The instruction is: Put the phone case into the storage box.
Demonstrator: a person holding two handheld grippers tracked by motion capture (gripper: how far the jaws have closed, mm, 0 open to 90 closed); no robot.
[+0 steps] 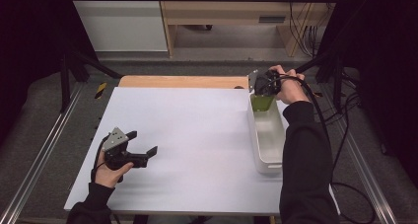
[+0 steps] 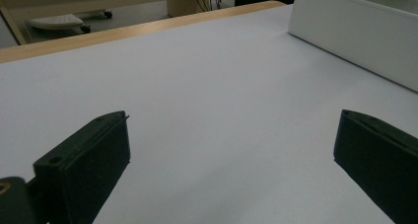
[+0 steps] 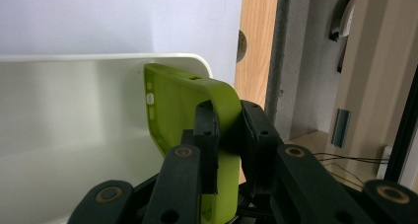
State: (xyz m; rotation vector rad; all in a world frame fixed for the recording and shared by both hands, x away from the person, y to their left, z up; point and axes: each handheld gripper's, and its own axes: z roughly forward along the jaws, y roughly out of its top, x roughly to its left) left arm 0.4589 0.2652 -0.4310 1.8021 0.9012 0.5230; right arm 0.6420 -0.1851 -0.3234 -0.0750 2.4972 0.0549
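Observation:
A lime-green phone case point(image 3: 187, 100) is pinched by its rim between the jaws of my right gripper point(image 3: 227, 130), which is shut on it. In the high view that gripper point(image 1: 265, 86) hangs over the far end of a white rectangular bin point(image 1: 268, 135), with the green case point(image 1: 261, 102) dipping into the bin. The bin's inner wall point(image 3: 74, 100) lies behind the case. My left gripper point(image 1: 144, 144) rests low at the table's left front, open, with bare white tabletop between its black fingers point(image 2: 84, 160).
The white tabletop point(image 1: 187, 135) stretches between the two hands. A wooden strip point(image 1: 182, 81) edges the far side. The bin's outer wall point(image 2: 355, 31) stands ahead and right of the left gripper. Cables point(image 1: 345, 150) trail off the right edge; metal rails flank the table.

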